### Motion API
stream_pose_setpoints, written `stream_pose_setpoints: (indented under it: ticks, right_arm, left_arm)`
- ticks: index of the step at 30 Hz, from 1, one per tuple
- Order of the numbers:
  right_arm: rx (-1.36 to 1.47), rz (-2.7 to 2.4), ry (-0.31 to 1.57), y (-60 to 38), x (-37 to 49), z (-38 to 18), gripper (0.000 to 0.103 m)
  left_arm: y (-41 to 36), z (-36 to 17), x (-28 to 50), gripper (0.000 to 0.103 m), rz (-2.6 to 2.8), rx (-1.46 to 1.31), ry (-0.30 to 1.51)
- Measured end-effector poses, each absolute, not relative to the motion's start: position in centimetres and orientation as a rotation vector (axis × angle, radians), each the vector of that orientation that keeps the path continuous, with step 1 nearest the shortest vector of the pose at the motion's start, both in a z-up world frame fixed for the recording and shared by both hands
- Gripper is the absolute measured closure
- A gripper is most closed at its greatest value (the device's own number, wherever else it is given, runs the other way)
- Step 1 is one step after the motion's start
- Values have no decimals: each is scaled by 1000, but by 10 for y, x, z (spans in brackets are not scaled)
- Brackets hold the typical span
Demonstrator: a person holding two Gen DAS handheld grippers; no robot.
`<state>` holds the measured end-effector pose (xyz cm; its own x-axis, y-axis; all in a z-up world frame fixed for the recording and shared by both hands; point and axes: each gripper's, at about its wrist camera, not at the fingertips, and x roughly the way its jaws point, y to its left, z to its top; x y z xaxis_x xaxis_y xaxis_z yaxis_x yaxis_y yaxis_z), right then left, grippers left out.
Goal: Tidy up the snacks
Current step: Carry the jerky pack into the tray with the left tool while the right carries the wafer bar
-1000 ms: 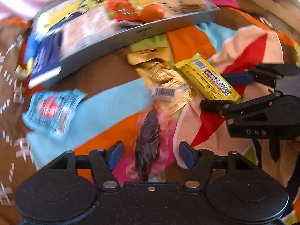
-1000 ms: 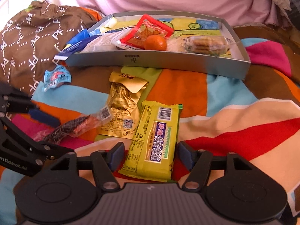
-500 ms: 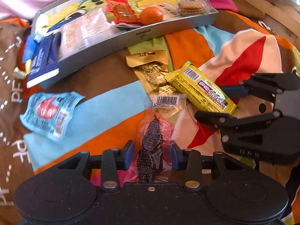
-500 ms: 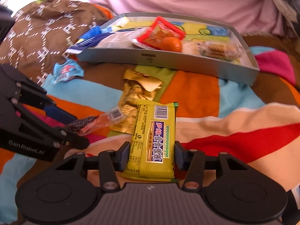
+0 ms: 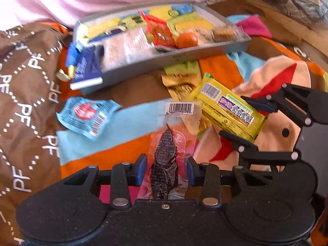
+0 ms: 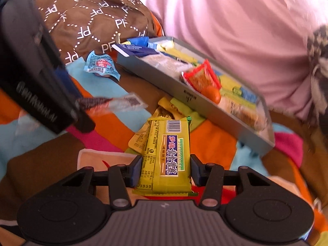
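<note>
Striped bedding carries the loose snacks. My left gripper (image 5: 167,169) has its fingers clamped on the clear dried-snack packet (image 5: 168,160); my right gripper (image 6: 166,171) pinches the yellow biscuit pack (image 6: 167,155). Both look lifted for the grey tray (image 6: 207,104) ahead, whose near wall needs clearing.

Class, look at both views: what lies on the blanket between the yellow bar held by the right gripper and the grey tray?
A gold packet lies there, partly under the yellow bar and short of the tray. The right wrist view shows it best; the left shows it too.
</note>
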<state>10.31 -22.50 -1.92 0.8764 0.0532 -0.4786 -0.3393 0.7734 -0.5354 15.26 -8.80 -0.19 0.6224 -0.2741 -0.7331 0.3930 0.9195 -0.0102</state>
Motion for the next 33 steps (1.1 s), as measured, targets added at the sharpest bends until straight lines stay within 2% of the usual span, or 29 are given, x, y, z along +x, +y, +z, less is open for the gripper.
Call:
stream_pose_setpoints:
  ticks: [6,19,28,33]
  right_arm:
    - [-701,167,308,-224,96,-8,51]
    - [-549,49,106,-243,138,35,51]
    - [-483,-4,51,-262,187,54,50]
    - [-461,-3,63,-268,207,57,50]
  left_arm:
    - [-84,23,157,62,-352,117,726]
    - [-81,88,224,62,-198,56,580]
    - [-105,124,283,62,-118,125,561]
    - [-127,123,299,62,-120,128,559]
